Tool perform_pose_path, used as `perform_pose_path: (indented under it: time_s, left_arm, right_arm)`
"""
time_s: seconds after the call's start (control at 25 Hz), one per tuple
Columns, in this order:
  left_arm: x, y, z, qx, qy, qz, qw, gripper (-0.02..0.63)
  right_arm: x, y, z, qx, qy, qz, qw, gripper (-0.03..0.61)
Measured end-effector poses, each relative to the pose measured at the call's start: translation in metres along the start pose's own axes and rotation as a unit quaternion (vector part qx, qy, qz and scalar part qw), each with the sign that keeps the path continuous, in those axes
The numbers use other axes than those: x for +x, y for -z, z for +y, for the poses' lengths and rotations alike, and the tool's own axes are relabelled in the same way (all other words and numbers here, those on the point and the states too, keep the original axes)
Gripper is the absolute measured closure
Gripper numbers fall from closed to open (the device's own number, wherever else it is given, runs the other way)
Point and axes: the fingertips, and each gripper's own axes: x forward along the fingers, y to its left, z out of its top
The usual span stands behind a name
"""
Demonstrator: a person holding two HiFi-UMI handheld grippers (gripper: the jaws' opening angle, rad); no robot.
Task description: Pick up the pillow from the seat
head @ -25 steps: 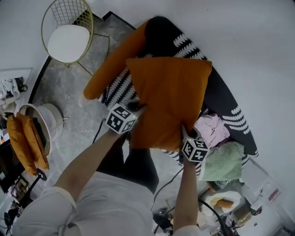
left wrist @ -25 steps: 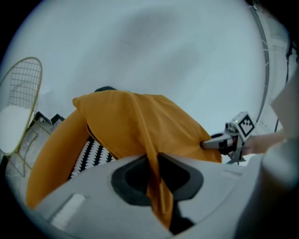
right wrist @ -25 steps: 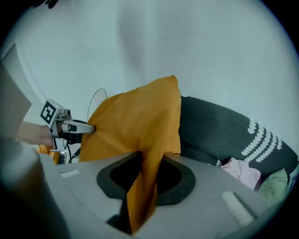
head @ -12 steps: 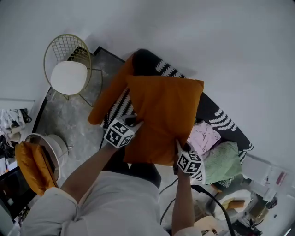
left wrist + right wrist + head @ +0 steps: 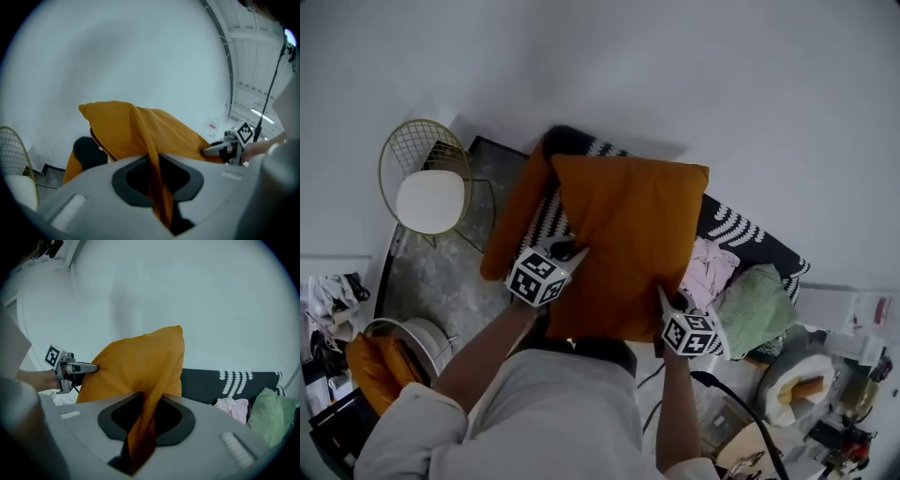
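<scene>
An orange pillow (image 5: pixel 633 239) hangs in the air above a black seat with white pattern (image 5: pixel 750 239), held up between both grippers. My left gripper (image 5: pixel 572 255) is shut on the pillow's lower left edge; in the left gripper view the orange fabric (image 5: pixel 157 187) runs pinched between the jaws. My right gripper (image 5: pixel 667 302) is shut on the lower right corner, and the fabric (image 5: pixel 145 427) is clamped in its jaws in the right gripper view. A second orange pillow (image 5: pixel 514 225) leans at the seat's left end.
Pink cloth (image 5: pixel 708 272) and a green cloth (image 5: pixel 755 314) lie on the seat's right part. A gold wire chair with a white cushion (image 5: pixel 429 199) stands on the grey floor at left. More orange cushions (image 5: pixel 380 370) sit at lower left, clutter and cables at lower right.
The view has tilted up toward the wall; the seat and chair sit lower in the picture. Both grippers keep their hold on the pillow, which stays raised.
</scene>
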Motion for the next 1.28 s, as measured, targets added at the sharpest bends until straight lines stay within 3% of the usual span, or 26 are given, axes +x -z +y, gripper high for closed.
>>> perform_pose_path:
  time_s: [0.64,1.28]
  left_arm:
    - [-0.038,-0.043,-0.109,0.074,0.012,-0.058,0.9955,0.581]
    - [-0.086,-0.035,-0.242,0.127,-0.014,-0.117,0.9849,0.584]
  right_arm:
    - [-0.119,0.004,0.004,-0.002,0.01,-0.1,0.995,0.505]
    - [-0.243,0.046,0.0,-0.025,0.0,-0.172,0.985,0.512]
